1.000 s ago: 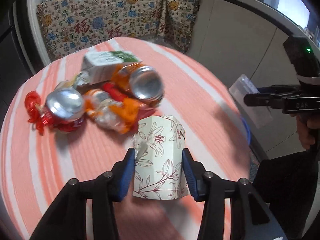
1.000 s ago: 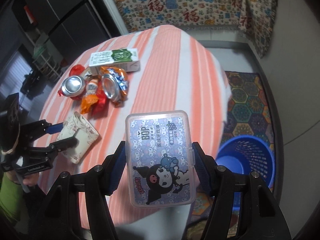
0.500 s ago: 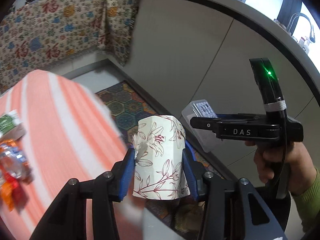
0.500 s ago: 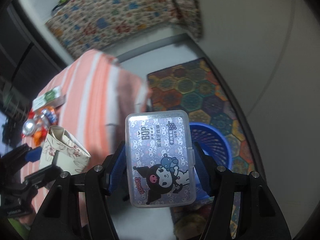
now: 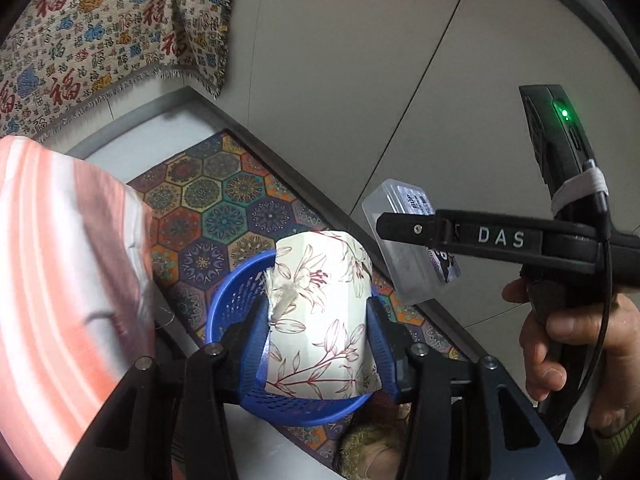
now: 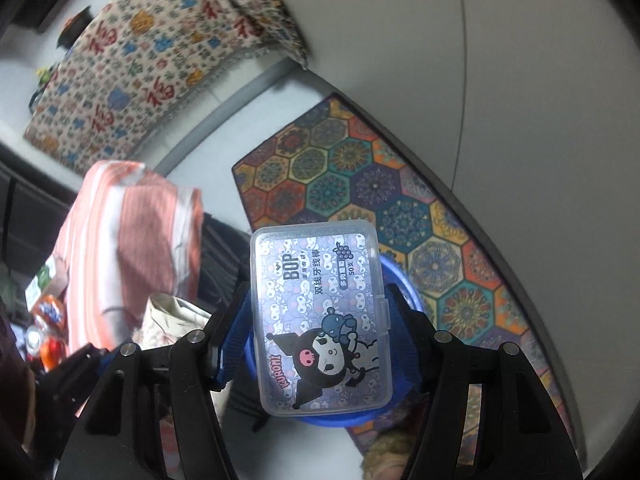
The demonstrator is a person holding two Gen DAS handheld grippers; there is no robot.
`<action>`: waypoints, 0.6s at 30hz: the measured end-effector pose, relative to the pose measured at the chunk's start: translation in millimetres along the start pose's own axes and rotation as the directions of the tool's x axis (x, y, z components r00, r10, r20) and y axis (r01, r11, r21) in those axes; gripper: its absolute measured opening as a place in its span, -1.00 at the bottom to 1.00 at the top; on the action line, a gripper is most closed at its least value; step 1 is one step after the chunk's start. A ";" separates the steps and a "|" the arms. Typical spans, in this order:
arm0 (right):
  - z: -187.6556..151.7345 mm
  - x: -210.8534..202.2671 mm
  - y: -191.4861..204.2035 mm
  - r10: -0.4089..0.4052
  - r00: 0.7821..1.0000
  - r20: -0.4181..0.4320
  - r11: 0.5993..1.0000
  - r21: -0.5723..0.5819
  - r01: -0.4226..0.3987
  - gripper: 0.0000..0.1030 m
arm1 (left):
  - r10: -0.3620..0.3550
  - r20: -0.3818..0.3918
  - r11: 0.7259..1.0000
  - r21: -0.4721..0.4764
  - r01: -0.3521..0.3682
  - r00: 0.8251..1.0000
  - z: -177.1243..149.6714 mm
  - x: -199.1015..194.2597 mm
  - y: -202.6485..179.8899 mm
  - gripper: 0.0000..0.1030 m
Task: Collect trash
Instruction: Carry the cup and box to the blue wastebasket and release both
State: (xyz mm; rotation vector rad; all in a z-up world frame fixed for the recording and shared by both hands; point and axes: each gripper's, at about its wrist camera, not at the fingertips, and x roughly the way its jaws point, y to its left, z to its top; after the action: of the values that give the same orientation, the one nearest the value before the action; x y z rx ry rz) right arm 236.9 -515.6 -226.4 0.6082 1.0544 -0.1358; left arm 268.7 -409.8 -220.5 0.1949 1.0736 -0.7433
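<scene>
My left gripper (image 5: 318,340) holds a floral paper packet (image 5: 320,312) upright between its blue pads, right above the blue mesh trash basket (image 5: 236,300). Its jaws are opening slightly, with the pads still against the packet. My right gripper (image 6: 320,340) is shut on a clear plastic floss box (image 6: 320,316) with a cartoon label. It hangs over the same basket (image 6: 404,284). In the left wrist view that box (image 5: 400,276) shows just right of the packet. The packet (image 6: 172,320) appears at lower left in the right wrist view.
The table with its orange striped cloth (image 5: 60,260) stands left of the basket; cans and wrappers (image 6: 48,316) lie on it. A patterned hexagon rug (image 6: 360,176) covers the floor below. A grey wall runs behind. A person's hand (image 5: 580,344) grips the right tool.
Both grippers have swung off the table to the right and down, carrying the packet and the box. The blue basket now lies directly beneath both.
</scene>
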 end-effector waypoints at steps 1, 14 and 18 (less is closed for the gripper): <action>1.0 2.6 -3.5 0.006 1.000 -0.007 1.000 0.013 -0.006 0.30 | 0.003 -0.006 1.000 0.003 -0.003 1.000 -0.1 5.2 -1.1 -0.01; 11.4 -17.6 -4.8 0.044 0.993 0.114 0.998 0.034 -0.048 0.71 | 0.016 0.107 0.999 -0.032 -0.013 0.994 -9.8 -10.8 0.7 0.21; 5.9 -42.1 16.3 0.034 0.978 0.205 0.999 -0.039 -0.026 0.83 | 0.028 0.192 1.000 -0.002 -0.029 0.981 -29.0 -56.5 -6.3 0.34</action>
State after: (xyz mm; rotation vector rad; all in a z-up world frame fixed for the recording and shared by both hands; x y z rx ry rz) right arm 226.7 -512.7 -182.2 0.5641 0.8454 -0.1497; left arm 228.7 -374.6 -185.3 0.1358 0.8849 -0.7216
